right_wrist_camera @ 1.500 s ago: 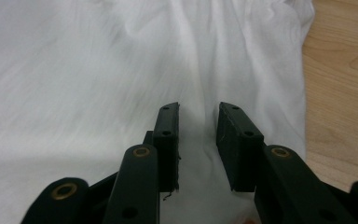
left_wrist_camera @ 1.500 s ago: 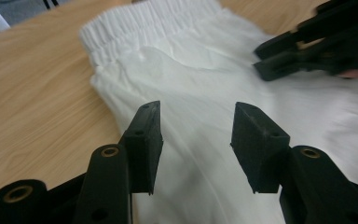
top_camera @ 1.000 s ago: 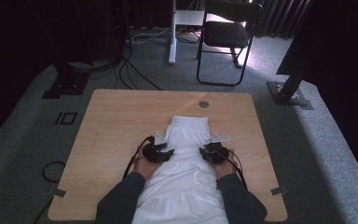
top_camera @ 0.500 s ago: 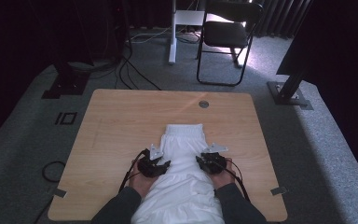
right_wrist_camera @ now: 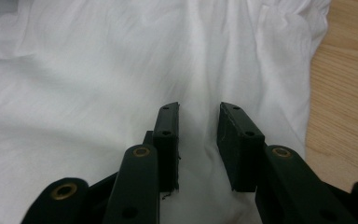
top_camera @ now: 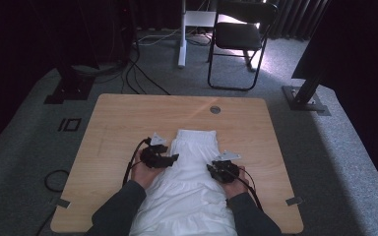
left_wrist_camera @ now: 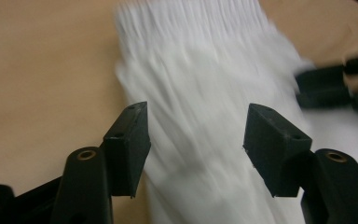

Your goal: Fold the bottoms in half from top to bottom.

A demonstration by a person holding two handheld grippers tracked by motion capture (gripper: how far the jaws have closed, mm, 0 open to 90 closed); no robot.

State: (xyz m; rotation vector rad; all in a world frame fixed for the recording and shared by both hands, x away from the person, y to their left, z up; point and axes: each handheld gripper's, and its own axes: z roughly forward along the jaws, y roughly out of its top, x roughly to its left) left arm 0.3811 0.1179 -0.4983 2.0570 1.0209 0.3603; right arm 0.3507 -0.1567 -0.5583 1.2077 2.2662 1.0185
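White garment (top_camera: 192, 182): lies flat along the middle of the wooden table (top_camera: 113, 123), its gathered band end farthest from the person, its wide end running off the near edge between the two sleeves.
Left gripper (top_camera: 170, 158): at the garment's left edge in the high view, held in the person's left hand (top_camera: 145, 172); jaw tips point toward the cloth.
Left jaws: wide apart, and they have just been opening; in the left gripper view (left_wrist_camera: 193, 135) the white cloth lies beyond and below the gap, with neither pad pressing on it.
Right gripper (top_camera: 210, 168): at the garment's right side, nearer the person than the left one, held in the right hand (top_camera: 236, 184).
Right jaws: a narrow gap stands between them in the right gripper view (right_wrist_camera: 198, 140); a ridge of cloth runs up into that gap, but I cannot tell whether the pads pinch it.
High view gives: the whole layout, both hands, the cables trailing from the grippers, a folding chair (top_camera: 238, 39) on the grey floor beyond the table.
Left gripper view gives: fine lengthwise pleats in the cloth ahead of the jaws, blurred; bare wood to the left of the left jaw; the other gripper dark at the far right.
Right gripper view gives: soft wrinkles fanning away from the jaws, a folded hem to the right of the right jaw, and wood just past it.
Garment's look: plain white, thin, creased, narrower at the band end.
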